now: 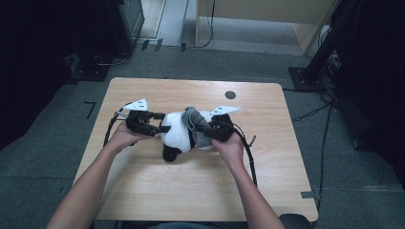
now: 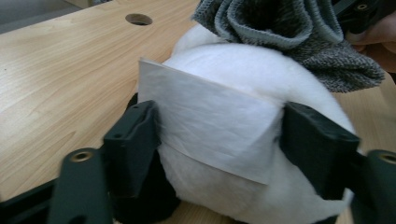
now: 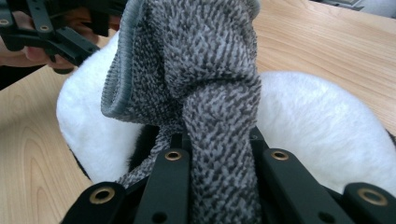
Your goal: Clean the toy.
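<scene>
Nearest the person, the front half of the wooden table (image 1: 191, 191) lies bare from the forearms out to its front and side edges, giving both hands free room to draw back. At mid-table a plush panda (image 1: 179, 133), white with black limbs, rests on the wood between the two tools.

The left gripper (image 1: 160, 122) comes in from the left with its jaws spread wide around the panda's white body; in the left gripper view a white fabric label (image 2: 210, 130) spans the gap, and the pads stand against the fur on either side of it, so whether they press or merely rest there cannot be told.

The right gripper (image 1: 203, 129) comes in from the right, its jaws pinched tight on a grey knitted cloth (image 3: 205, 88), which rises from between them and drapes over the top of the panda.

Beyond the toy, a strip of open tabletop runs to the far edge, broken by a round cable hole (image 1: 230, 94) near the back right. Past that edge lies grey floor with trailing cables.
</scene>
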Demonstrator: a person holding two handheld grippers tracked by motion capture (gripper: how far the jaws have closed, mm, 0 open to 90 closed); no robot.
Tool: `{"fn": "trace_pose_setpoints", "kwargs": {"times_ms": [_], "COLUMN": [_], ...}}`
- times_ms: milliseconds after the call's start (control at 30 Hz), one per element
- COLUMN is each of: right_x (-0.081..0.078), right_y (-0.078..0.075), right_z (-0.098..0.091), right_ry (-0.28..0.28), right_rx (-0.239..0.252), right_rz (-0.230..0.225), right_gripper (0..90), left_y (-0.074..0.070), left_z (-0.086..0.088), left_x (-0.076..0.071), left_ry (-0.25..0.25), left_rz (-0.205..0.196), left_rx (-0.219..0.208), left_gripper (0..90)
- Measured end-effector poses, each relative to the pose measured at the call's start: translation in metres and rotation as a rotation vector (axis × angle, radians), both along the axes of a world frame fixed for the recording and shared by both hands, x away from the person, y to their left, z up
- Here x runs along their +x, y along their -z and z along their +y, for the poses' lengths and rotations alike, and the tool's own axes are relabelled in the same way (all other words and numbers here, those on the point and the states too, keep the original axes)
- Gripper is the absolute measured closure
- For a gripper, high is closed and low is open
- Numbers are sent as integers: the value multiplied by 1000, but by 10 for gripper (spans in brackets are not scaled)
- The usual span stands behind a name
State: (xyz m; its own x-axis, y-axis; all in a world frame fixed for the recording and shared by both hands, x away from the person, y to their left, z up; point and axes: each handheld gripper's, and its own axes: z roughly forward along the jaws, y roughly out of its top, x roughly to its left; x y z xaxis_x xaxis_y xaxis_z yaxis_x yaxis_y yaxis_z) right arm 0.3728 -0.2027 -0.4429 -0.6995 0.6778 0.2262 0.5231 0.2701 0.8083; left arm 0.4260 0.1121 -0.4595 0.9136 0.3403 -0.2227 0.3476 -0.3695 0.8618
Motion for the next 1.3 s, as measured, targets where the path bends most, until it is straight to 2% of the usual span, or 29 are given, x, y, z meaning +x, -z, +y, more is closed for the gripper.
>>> {"fn": "trace_pose_setpoints", "kwargs": {"times_ms": [33, 100, 133, 167, 233, 367, 433, 467, 500, 533, 567, 633, 733, 800, 833, 967, 1000, 1100, 1167, 1233, 1300], "right_x": [0, 1, 2, 2, 2, 3, 3, 3, 3, 3, 3, 2, 0, -2, -3, -10, -14, -22, -28, -33, -37], "right_y": [0, 1, 2, 2, 2, 3, 4, 4, 4, 4, 4, 1, -6, -14, -18, -38, -45, -55, -57, -54, -46], "right_z": [0, 0, 1, 2, 2, 2, 2, 2, 3, 4, 5, 7, 7, 6, 5, 3, 5, 14, 23, 35, 47], "right_ry": [-6, -21, -29, -31, -34, -35, -35, -33, -30, -27, -24, -13, -3, 3, 8, 11, 7, -4, -19, -16, -12], "right_rx": [2, 12, 15, 15, 8, 11, 14, 18, 20, 21, 20, 21, 16, 12, 18, 62, 84, 120, 135, 145, 133], "right_rz": [3, 10, 9, 9, 8, 3, 3, 3, 3, -4, -6, -10, -32, -53, -60, -108, -124, -140, -146, -142, -132], "right_gripper": [797, 798, 798, 798, 798, 798, 798, 797, 797, 797, 797, 797, 797, 796, 796, 796, 796, 796, 796, 796, 795], "left_y": [3, 8, 10, 10, 8, 8, 8, 8, 7, 6, 3, 1, -2, -8, -11, -25, -27, -31, -32, -31, -29], "left_z": [-1, -6, -9, -12, -16, -19, -18, -17, -16, -16, -16, -15, -14, -14, -15, -18, -19, -22, -25, -27, -27], "left_x": [1, 4, 6, 6, 4, 4, 3, 2, -2, -3, -7, -13, -23, -29, -33, -40, -43, -49, -53, -56, -58], "left_ry": [5, 7, 29, 56, 83, 105, 109, 109, 87, 82, 69, 64, 20, -33, -63, -155, -174, -237, -290, -328, -353], "left_rz": [-2, 50, 87, 95, 65, 93, 93, 81, 62, 72, 58, 59, 36, 20, -3, -22, -37, -47, -73, -73, -72], "left_rx": [-5, 5, 16, 18, 28, 45, 74, 87, 109, 120, 142, 144, 121, 91, 77, 25, 12, -22, -33, -54, -68], "left_gripper": [179, 13, 0, 0, 0, 0, 84, 155, 221, 316, 370, 490, 582, 608, 615, 638, 639, 648, 654, 661, 665]}}
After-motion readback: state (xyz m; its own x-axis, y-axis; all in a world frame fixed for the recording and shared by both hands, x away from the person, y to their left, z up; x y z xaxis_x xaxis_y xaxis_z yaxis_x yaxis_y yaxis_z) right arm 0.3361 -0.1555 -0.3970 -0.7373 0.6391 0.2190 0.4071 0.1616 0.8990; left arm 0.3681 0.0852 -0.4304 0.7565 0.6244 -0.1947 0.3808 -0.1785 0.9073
